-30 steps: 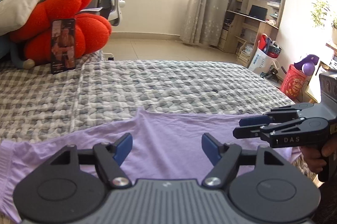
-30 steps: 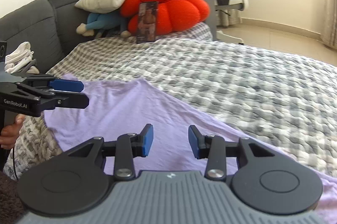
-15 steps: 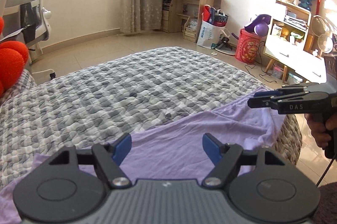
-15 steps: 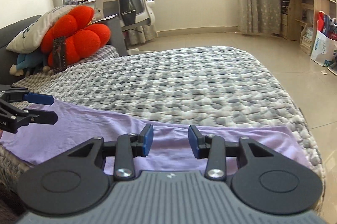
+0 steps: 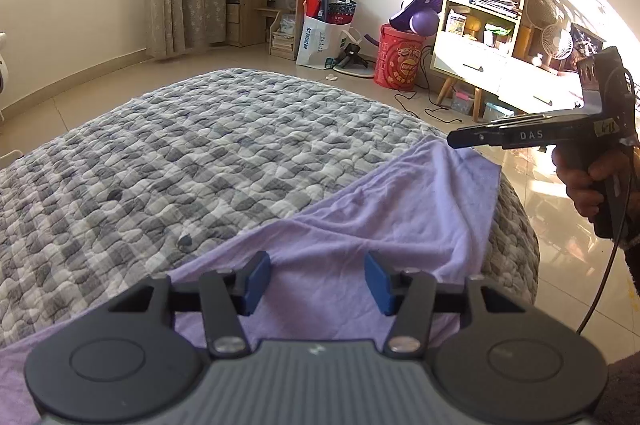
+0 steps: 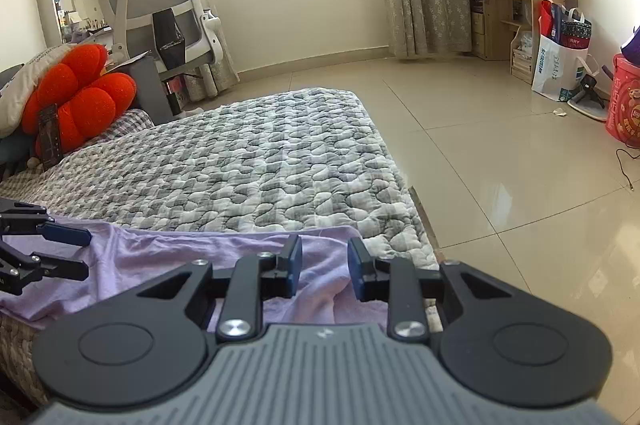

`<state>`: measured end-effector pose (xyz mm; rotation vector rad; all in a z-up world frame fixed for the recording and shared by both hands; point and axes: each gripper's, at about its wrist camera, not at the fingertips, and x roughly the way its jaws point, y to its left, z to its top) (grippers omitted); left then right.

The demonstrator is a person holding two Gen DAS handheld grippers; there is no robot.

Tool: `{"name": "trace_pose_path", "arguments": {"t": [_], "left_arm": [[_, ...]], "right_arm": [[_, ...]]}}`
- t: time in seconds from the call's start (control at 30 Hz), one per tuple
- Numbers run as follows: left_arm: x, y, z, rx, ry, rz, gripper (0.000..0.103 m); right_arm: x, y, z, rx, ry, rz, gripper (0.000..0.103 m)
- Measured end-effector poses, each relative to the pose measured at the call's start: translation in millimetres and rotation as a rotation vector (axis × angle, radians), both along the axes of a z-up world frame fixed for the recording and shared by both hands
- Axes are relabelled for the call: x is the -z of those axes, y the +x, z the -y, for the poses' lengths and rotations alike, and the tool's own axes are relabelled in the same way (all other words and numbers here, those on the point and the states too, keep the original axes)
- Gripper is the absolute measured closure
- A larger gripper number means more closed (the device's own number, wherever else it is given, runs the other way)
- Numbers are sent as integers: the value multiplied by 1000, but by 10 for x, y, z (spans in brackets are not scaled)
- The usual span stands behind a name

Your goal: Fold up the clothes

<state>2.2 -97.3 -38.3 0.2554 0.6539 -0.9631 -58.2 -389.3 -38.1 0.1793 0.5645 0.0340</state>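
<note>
**Both grippers closing over the lilac garment**

While the lilac garment [image 5: 380, 225] is spread along the near edge of the checked quilt [image 5: 208, 153], 2 grippers are held over it: the left gripper [image 5: 316, 279] and the right gripper [image 6: 324, 267], jaws closing, with cloth between the pads but nothing pinched.

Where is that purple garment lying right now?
The purple garment is spread along the near edge of the checkered quilt on the bed, just ahead of both grippers, with one end draping over the corner nearest the floor.
</note>
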Motion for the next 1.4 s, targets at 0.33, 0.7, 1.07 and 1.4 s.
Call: {"name": "trace_pose_path", "arguments": {"t": [0.33,0.7,1.07,1.4], "left_arm": [[13,-43,-21,-36,-25,9,49],[-2,-94,25,-26,-21,27,47],[-118,-211,-50,-6,-69,50,48],[-145,-216,-138,-36,-82,49,48]], "right_arm": [[113,73,-97,-85,-130,4,99],[72,120,89,-16,-131,-9,96],[-144,-309,269,25,94,-4,85],[-50,-553,89,-13,-57,-18,72]]}}
